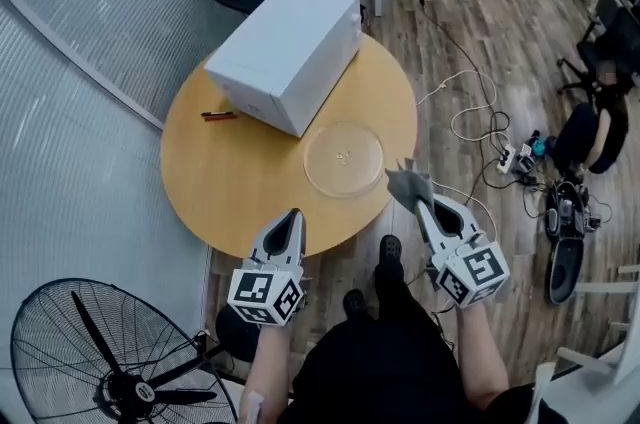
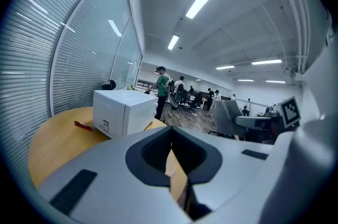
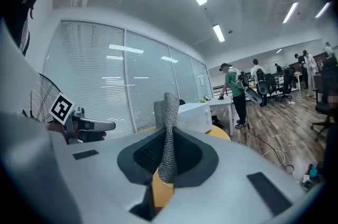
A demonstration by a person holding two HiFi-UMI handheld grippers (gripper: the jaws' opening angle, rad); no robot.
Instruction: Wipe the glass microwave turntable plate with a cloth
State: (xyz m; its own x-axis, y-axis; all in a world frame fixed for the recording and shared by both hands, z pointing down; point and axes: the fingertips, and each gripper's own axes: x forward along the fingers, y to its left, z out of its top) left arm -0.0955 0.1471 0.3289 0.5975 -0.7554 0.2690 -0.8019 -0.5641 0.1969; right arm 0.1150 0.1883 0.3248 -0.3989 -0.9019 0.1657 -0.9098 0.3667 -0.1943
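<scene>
Left gripper [image 1: 291,218]: jaws closed flat together with nothing between them. It is held level just over the near rim of the table [image 1: 225,187]. Judgement: it is the free tool, kept empty so it can steady the glass once the wiping starts.

Right gripper [image 1: 424,203]: jaws clamped on the cloth [image 1: 407,182], a grey knit. The right gripper view shows it pinched by one fold, with most of the fabric standing up and forward past the tips. Judgement: this grip leaves loose cloth out front to lay on the glass, so the jaws themselves need not touch it.

Plate [image 1: 345,157]: clear glass, lying flat on the table towards its near right edge. It sits outside the microwave [image 1: 285,52], so its whole top face is open to wipe.
- Relative to the right gripper, the plate is ahead and to the left. The cloth hangs beside the plate's near right rim, close but apart, with no contact yet.
- Relative to the left gripper, the plate is ahead and to the right, farther off than from the cloth.

Microwave: white box just behind the plate, set at an angle on the table. I cannot tell the state of its door.

Red pen [image 1: 218,116]: on the table left of the microwave, well clear of the work.

Judgement: the wipe has not begun. The next move is a short reach left and down with the cloth.
</scene>
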